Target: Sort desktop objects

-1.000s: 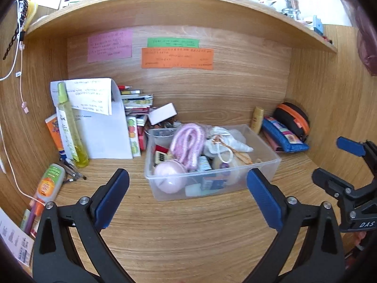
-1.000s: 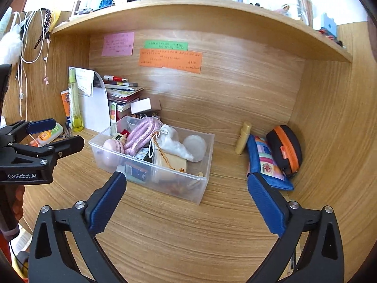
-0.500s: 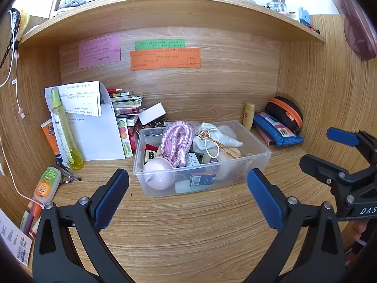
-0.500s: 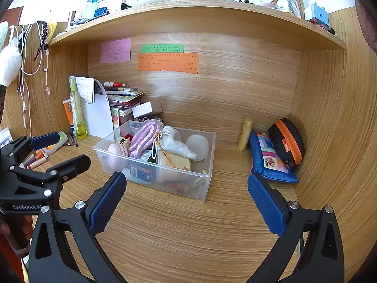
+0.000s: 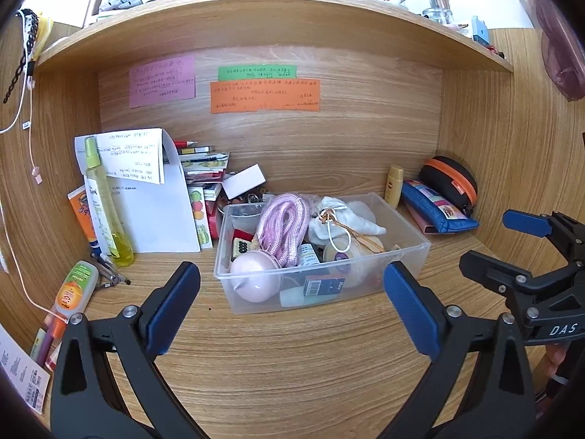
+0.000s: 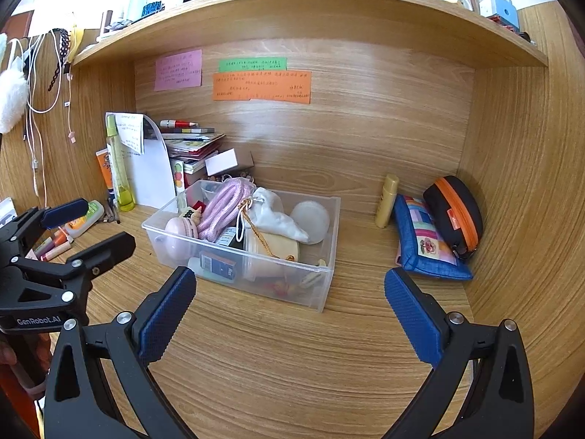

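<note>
Both my grippers are spread wide with nothing between the pads: the left gripper [image 5: 292, 307] and the right gripper [image 6: 290, 309] hang over bare desk [image 5: 292, 366] in front of the bin [image 5: 321, 294]. Over the last second I have drawn back a little and tipped up, so the bin sits lower and farther off in both views. It is full: pink rope [image 5: 283, 225], white pouch [image 5: 336, 216], pink ball [image 5: 254, 280]. Loose things ring it: a yellow bottle [image 6: 387, 201], a blue pouch [image 6: 424, 241], tubes [image 5: 75, 285] at left. That fits either sorting finished or a pause between picks.
</note>
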`<state>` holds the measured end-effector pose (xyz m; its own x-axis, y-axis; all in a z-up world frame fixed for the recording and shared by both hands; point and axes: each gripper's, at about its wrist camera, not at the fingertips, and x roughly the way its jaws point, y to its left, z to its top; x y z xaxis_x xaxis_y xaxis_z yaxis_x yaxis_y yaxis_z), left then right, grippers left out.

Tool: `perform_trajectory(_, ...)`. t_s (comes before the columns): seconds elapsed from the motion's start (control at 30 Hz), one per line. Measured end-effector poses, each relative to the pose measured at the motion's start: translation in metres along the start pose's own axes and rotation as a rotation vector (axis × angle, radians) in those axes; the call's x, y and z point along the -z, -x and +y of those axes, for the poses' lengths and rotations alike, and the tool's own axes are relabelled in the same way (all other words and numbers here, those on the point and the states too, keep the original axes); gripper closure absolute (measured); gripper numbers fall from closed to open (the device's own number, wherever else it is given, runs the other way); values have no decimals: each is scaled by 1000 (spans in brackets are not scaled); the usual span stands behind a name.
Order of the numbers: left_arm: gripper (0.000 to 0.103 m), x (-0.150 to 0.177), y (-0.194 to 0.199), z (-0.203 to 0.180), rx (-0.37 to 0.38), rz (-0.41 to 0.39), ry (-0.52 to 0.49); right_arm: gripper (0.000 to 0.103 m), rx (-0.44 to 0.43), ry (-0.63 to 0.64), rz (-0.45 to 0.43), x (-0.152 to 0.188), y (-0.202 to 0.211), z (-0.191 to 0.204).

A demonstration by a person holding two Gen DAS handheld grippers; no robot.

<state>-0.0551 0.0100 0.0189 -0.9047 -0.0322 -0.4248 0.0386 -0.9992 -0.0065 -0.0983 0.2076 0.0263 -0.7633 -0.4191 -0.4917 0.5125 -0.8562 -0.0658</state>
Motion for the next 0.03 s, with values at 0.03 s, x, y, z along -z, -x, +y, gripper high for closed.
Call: perform_trajectory(0.03, 1, 0, -1, 0, -3, 2, 0, 0, -2, 0, 2, 0, -1, 0)
